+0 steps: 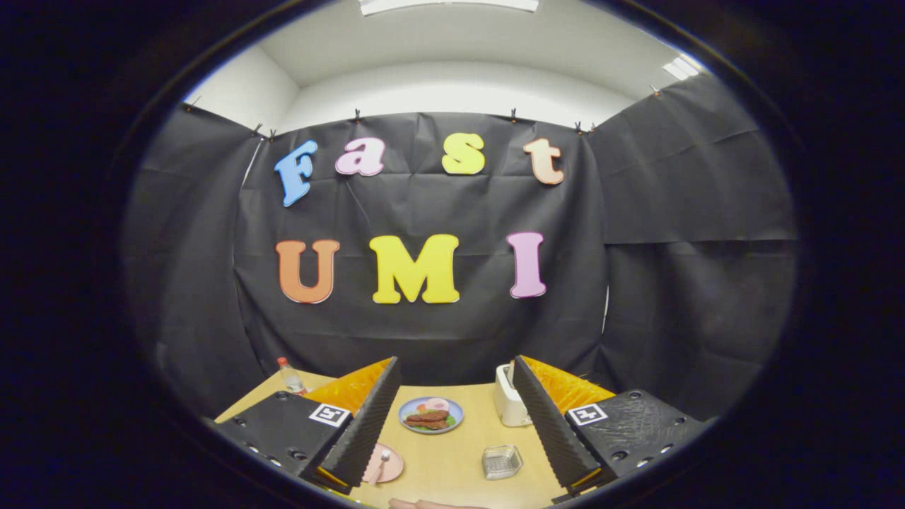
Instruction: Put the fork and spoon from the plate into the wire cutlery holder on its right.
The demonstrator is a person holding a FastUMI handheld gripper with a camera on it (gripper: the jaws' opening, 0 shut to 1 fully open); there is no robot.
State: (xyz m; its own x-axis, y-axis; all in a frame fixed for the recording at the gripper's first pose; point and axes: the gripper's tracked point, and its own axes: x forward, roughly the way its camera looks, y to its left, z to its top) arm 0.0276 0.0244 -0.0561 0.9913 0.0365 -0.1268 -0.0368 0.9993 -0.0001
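Observation:
A pink plate (389,466) lies on the wooden table (452,452), low between my fingers and partly hidden behind the left finger (368,417). A spoon (382,463) rests on it, handle toward me; the fork I cannot make out. To the plate's right stands the small wire cutlery holder (502,461), close to the right finger (548,417). My gripper (456,362) is open, held above the table with nothing between its fingers, and both plate and holder lie below it.
A blue plate (430,414) with food sits farther back in the middle. A white toaster (510,406) stands behind the holder, and a small bottle (290,377) at the far left corner. Part of a person's hand (424,504) shows at the near table edge.

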